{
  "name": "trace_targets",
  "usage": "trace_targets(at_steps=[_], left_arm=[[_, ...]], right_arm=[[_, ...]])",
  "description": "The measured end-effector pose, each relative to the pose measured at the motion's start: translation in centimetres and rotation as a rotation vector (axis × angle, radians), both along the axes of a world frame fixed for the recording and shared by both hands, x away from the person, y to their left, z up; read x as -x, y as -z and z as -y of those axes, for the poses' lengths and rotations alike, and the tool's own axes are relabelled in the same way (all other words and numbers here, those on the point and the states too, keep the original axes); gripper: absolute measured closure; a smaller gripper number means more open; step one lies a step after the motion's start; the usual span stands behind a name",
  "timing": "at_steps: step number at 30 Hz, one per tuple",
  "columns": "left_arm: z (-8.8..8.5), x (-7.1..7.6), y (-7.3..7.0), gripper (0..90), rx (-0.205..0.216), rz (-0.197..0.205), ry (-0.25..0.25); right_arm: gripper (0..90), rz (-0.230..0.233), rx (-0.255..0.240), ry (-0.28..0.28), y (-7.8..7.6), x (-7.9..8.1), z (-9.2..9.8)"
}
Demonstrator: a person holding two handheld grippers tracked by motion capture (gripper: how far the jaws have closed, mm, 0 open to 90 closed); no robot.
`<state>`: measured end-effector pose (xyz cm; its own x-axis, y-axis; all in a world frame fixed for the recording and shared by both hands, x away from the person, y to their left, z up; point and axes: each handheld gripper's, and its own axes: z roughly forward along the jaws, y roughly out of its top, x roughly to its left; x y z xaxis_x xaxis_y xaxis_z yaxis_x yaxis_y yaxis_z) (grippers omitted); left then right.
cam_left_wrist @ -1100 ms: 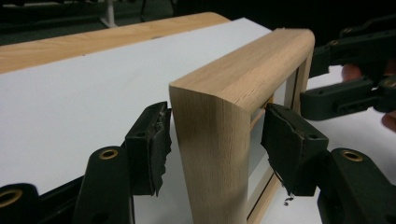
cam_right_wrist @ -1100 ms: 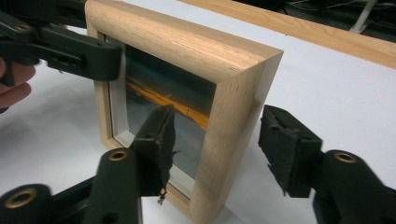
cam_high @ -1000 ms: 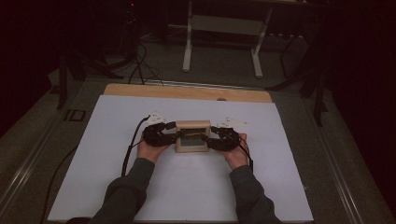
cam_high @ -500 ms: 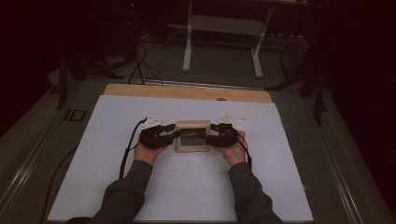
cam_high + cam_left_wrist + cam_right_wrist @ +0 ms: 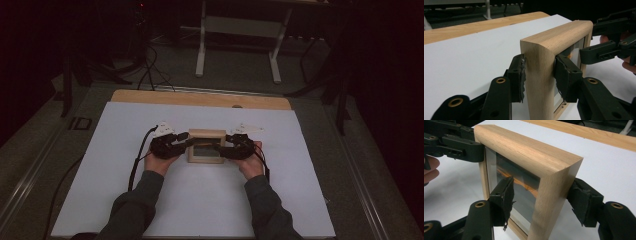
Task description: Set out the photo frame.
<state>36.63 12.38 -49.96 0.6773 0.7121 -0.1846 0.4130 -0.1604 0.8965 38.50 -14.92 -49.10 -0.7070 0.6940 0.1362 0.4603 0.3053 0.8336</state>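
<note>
left gripper (image 5: 537, 77) clamps the wooden frame (image 5: 556, 42) (right gripper (image 5: 544, 202) straddles it, open).

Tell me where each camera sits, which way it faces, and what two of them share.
High view: above the table's near edge, looking forward and down; forearms, left gripper and right gripper flank the wooden frame.
Left gripper view: rides that gripper, facing the frame's side post, pads touching.
Right gripper view: rides that gripper, straddling the opposite post, pads apart.
Shared: frame, white table.
</note>
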Motion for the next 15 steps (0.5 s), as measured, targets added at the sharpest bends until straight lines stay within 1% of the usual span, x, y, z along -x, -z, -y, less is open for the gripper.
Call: trace_targets(at_steps=[5,6,15], left_arm=[[0.12,0.02,0.1,53.6,-0.001,-0.008,0.0],[0.09,0.03,0.08,53.3,0.004,-0.009,0.0],[-0.26,0.11,-0.12,52.2,0.01,-0.014,0.003]], right_arm=[[37.6,-0.001,0.001,-0.001,0.05,-0.02,0.01],[37.4,-0.002,0.002,-0.001,0.06,-0.01,0.02],[35.9,-0.001,0.011,0.007,0.03,0.15,0.15]])
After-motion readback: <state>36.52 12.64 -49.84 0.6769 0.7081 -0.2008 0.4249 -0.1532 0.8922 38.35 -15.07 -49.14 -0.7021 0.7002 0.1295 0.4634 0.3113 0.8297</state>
